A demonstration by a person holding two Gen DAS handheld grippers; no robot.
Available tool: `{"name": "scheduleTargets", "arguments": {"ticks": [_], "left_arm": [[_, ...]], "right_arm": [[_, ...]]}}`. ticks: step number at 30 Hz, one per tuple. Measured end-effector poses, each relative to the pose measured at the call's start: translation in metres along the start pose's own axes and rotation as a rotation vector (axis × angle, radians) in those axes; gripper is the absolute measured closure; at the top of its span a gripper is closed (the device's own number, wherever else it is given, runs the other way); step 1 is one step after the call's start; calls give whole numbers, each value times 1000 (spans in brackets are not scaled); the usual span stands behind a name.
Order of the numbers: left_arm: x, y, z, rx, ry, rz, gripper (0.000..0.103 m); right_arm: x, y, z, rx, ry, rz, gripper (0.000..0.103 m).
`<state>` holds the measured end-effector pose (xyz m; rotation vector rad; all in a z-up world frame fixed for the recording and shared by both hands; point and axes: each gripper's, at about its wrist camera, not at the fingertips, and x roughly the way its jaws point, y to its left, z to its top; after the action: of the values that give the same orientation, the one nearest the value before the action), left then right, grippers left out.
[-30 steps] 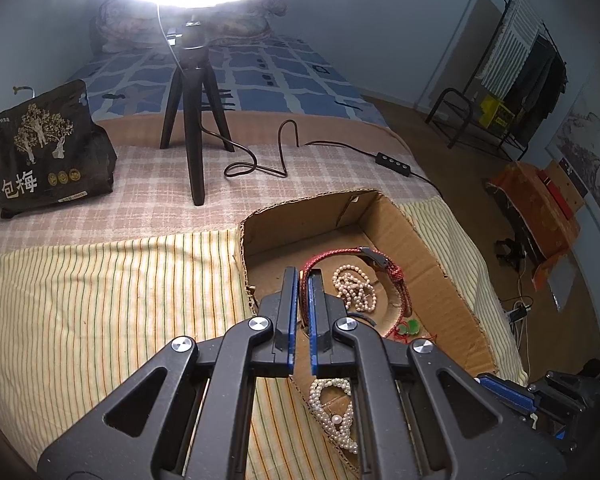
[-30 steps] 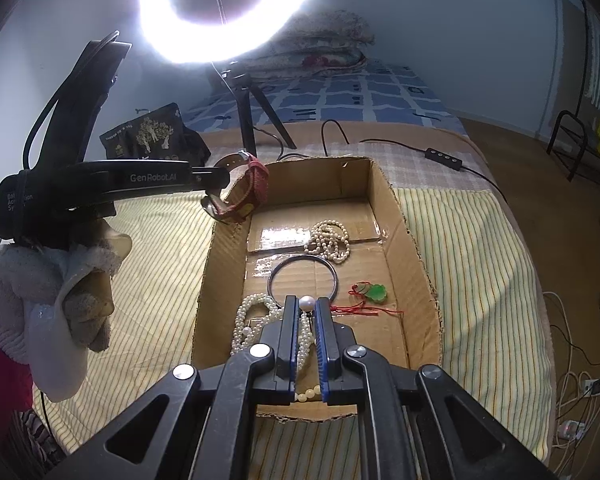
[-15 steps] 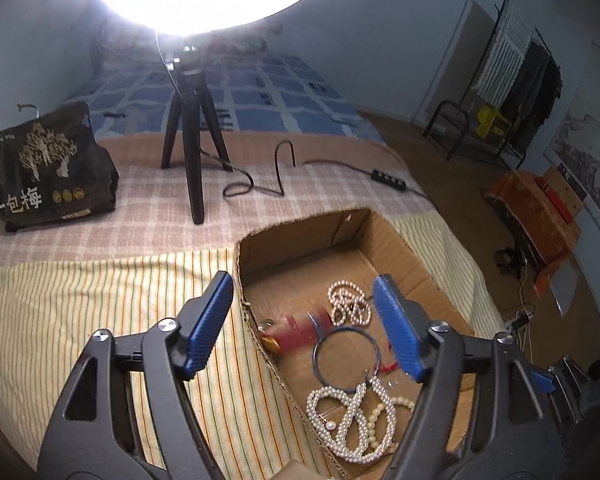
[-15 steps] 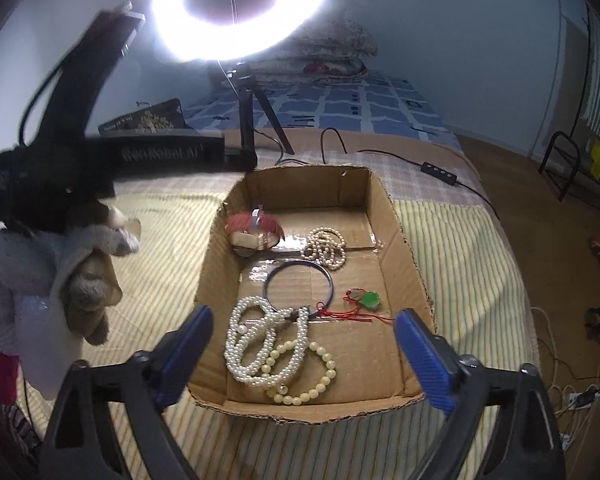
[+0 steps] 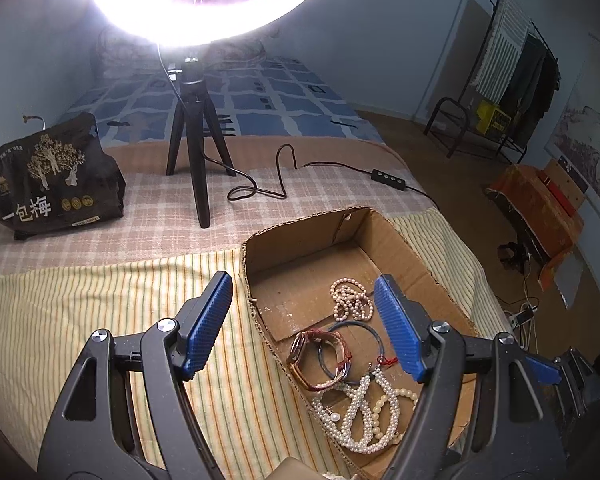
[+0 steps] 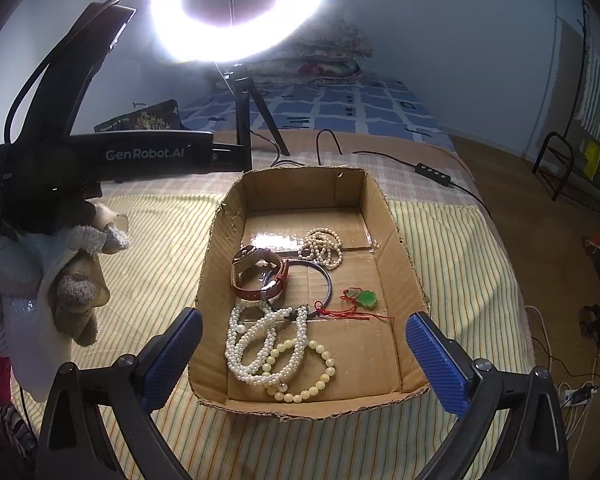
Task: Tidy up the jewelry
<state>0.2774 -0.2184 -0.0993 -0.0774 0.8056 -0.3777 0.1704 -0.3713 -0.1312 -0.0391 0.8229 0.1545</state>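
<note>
A shallow cardboard box (image 5: 300, 248) (image 6: 300, 192) on the striped cloth holds the jewelry. A red-brown strapped watch (image 5: 320, 354) (image 6: 260, 276) rests across a dark bangle (image 6: 326, 276). Nearer me lie a coiled white pearl necklace (image 5: 356, 412) (image 6: 260, 344) and a cream bead bracelet (image 6: 304, 372). A small pearl strand (image 6: 322, 246) sits farther back. A green pendant on red cord (image 6: 366, 298) lies to the right. My left gripper (image 5: 302, 282) hangs open over the box's left wall, holding nothing. Above the box's near end my right gripper (image 6: 304, 316) stands wide open, also holding nothing.
A ring light on a black tripod (image 5: 192, 152) stands behind the box, its cable and remote (image 5: 386, 176) trailing right. A black printed bag (image 5: 48, 176) sits far left. A hand in a fuzzy sleeve (image 6: 40, 280) holds the left gripper's housing (image 6: 140, 154). A clothes rack (image 5: 512, 80) stands far right.
Both grippers were shut, the left on the watch and the right on the pearl necklace. Both opened, and the watch and the necklace now lie in the box.
</note>
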Motion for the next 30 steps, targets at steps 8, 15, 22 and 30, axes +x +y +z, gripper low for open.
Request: {"name": "scheduleTargets", "arguments": {"ticks": [8,15,22,30], "left_arm": [[-19,6,-1,-2,-19,7,27],[-45,11,-2,3,-47,17,27],[-76,15,-3,12,-88,30,27],[-120,24,-8,17,-134,53,27]], "right_arm": [[-12,6,3,3,-26,4,0],[-27,14,4,1,-49,-5,0],[-47,22,3,3,-75,-31,0],[-65,27,3,21,-102,-65,0]]}}
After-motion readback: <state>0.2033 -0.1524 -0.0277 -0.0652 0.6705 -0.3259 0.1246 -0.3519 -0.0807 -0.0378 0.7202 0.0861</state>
